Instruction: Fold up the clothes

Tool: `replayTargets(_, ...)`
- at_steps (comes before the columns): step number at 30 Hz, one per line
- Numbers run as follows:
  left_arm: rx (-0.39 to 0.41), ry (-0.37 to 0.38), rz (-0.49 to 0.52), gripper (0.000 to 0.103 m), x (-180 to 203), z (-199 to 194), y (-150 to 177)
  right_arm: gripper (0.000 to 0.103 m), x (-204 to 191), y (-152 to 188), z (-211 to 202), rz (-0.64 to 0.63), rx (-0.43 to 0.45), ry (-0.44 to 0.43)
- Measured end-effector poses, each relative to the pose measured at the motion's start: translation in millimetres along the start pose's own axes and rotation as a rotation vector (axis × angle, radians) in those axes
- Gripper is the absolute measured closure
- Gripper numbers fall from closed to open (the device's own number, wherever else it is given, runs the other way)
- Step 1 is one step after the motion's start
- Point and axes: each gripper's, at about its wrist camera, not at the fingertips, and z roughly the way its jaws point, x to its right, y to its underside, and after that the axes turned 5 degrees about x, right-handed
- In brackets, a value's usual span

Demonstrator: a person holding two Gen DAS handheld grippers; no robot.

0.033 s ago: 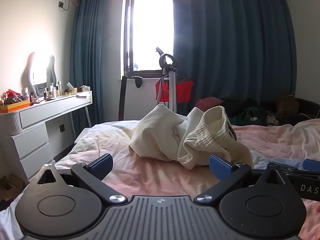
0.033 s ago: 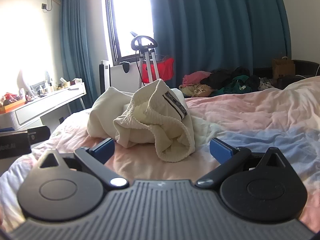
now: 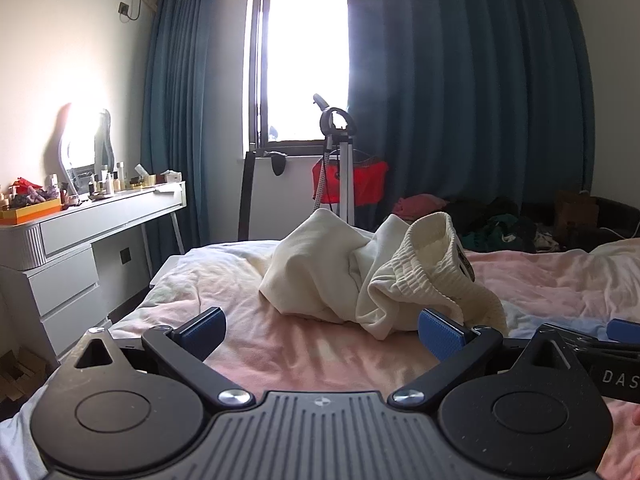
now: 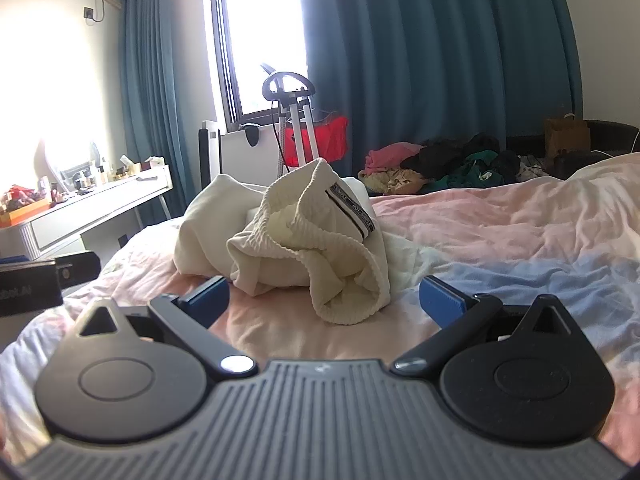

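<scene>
A crumpled cream garment [image 3: 372, 272] with a ribbed elastic waistband lies in a heap on the pink bed sheet [image 3: 304, 360]. It also shows in the right wrist view [image 4: 304, 240], with a dark label strip on the waistband. My left gripper [image 3: 320, 332] is open and empty, low over the sheet just in front of the heap. My right gripper [image 4: 324, 300] is open and empty, its jaws on either side of the near end of the waistband, apart from it. The right gripper's blue pad shows at the left wrist view's right edge [image 3: 624, 330].
A white dressing table [image 3: 92, 224] with bottles stands left of the bed. A garment steamer stand [image 3: 340, 160] with a red item is by the window. A pile of dark and pink clothes [image 4: 440, 160] lies beyond the bed's far side. Blue curtains hang behind.
</scene>
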Motion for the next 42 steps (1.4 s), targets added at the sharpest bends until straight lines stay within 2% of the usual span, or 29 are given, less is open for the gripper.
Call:
replayTargets(7,-0.021,-0.003,-0.014,0.000,-17,8,-2,0.000,3,1,-2,0.009,0.010,0.000)
replayTargets(10,0.005,-0.004,-0.018,0.000,-24,-2,0,0.000,2,2,-2,0.010,0.003,0.001)
replayTargets(21,-0.001,0.005,0.000,0.000,-18,6,3,0.000,2,3,1,0.017,-0.010,0.002)
replayTargets(35,-0.006,0.009,-0.043,0.000,-26,7,4,0.000,-1,5,2,-0.001,-0.004,0.004)
replayTargets(39,-0.003,0.003,-0.036,0.000,-25,11,8,0.000,3,6,3,0.024,0.017,0.008)
replayTargets(42,-0.008,0.003,-0.032,0.000,-25,13,10,0.000,6,9,1,0.039,0.071,0.009)
